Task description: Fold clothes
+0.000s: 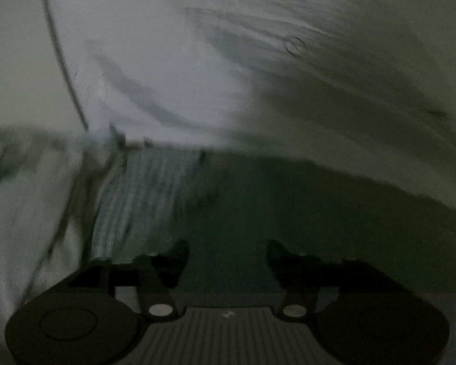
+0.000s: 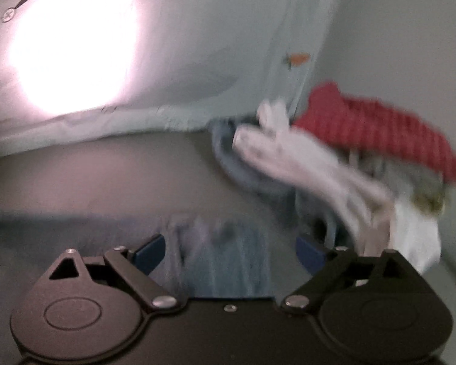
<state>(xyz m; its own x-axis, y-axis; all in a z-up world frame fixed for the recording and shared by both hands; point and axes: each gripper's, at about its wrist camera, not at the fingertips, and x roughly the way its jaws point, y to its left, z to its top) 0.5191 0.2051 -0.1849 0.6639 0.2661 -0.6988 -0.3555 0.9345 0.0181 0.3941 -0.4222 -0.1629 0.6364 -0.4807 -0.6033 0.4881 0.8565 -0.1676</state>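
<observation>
Clothes, a soft limp blue-grey ribbed garment (image 2: 225,258), lie under both tools (image 1: 228,261) (image 2: 231,255), jaws apart, empty; pinch its edge.

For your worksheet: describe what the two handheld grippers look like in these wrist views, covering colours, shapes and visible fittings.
The left gripper is black, with dark fingers, round housings and silver pivot screws. The right gripper is similar but has blue finger pads.
</observation>
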